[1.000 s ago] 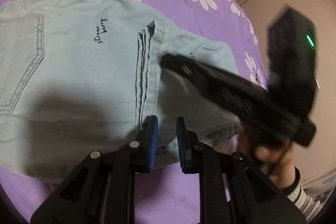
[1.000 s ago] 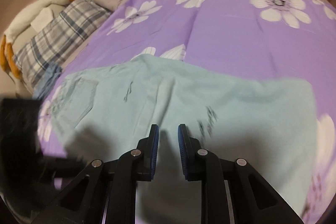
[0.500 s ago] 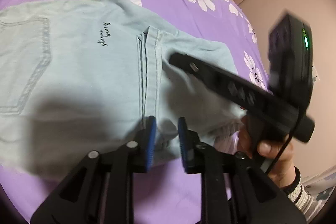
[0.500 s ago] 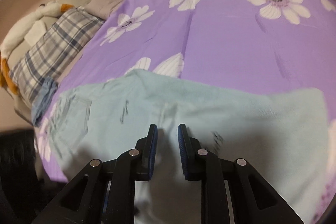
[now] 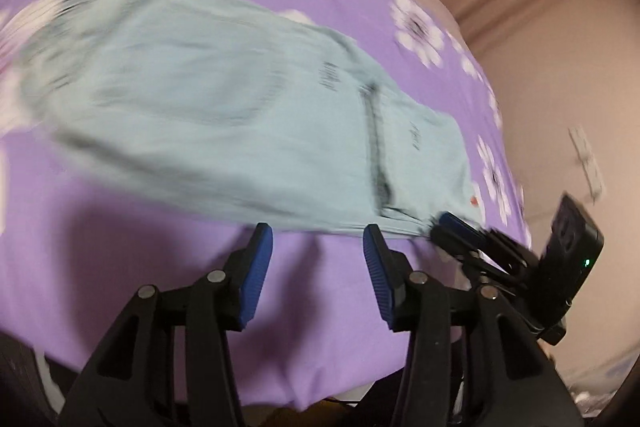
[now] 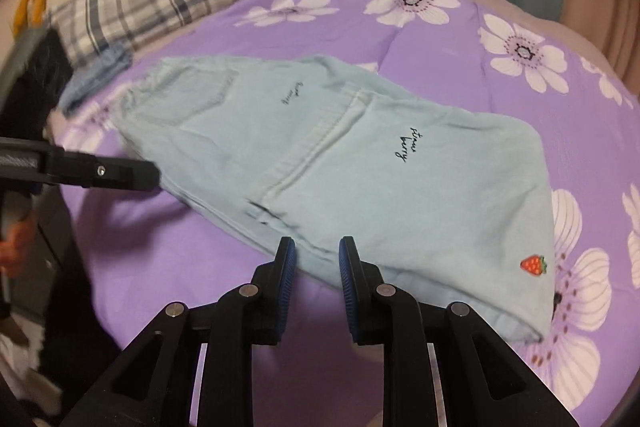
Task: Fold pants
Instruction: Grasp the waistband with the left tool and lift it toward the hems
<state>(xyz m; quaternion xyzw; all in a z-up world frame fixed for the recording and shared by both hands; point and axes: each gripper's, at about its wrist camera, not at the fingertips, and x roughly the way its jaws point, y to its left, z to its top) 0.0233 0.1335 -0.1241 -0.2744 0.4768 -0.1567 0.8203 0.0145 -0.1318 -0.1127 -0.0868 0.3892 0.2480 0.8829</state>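
Pants (image 6: 360,163) lie folded on the purple flower blanket (image 6: 520,7), near its front edge. I see my right gripper (image 6: 316,259) with a small gap between its pads, at the near hem, holding nothing. My left gripper (image 5: 316,247) is spread wide, just short of the cloth, holding nothing too. I think a pinch could catch only the top layer, so the fold falls apart. A drag could pull the pants off the bed edge. The left view is blurry.
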